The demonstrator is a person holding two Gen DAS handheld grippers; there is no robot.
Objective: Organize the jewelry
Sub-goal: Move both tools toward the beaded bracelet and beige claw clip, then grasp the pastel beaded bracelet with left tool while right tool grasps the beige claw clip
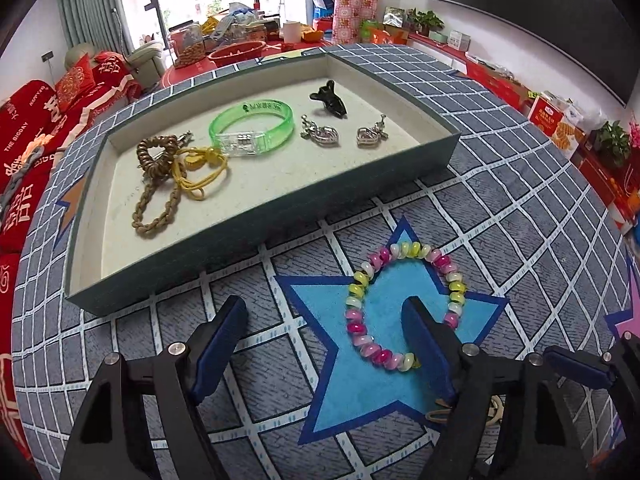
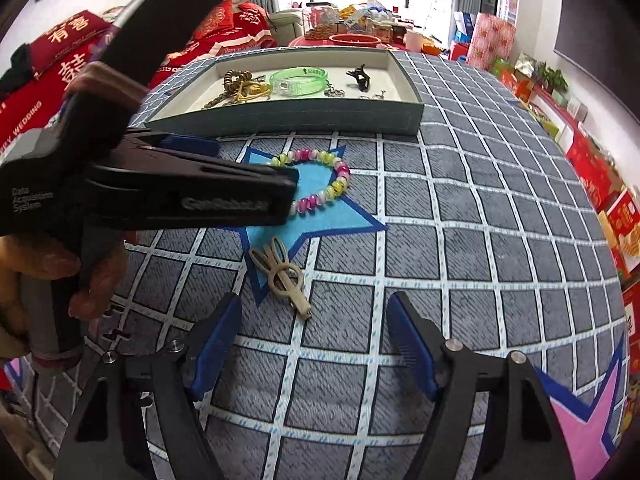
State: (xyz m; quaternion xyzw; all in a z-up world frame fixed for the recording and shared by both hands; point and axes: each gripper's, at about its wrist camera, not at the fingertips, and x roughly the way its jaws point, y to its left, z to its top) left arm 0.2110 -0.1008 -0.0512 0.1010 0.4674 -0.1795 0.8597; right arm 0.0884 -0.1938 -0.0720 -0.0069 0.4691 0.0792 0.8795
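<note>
A multicoloured bead bracelet (image 1: 362, 280) lies on a blue star of the checked cloth; it also shows in the right wrist view (image 2: 320, 178). My left gripper (image 1: 326, 316) is open, its right finger (image 1: 424, 340) inside the bracelet's ring. A beige hair clip (image 2: 286, 276) lies on the cloth just ahead of my open, empty right gripper (image 2: 314, 312). The teal tray (image 1: 256, 216) holds a green bangle (image 1: 252, 126), braided brown cords (image 1: 156, 184), a yellow cord (image 1: 200, 172), a black clip (image 1: 330, 100) and two silver heart pieces (image 1: 320, 134).
The tray (image 2: 288, 114) sits at the far side of the cloth. The left gripper's body (image 2: 180, 196) and a hand fill the left of the right wrist view. Red cushions, boxes and clutter surround the table.
</note>
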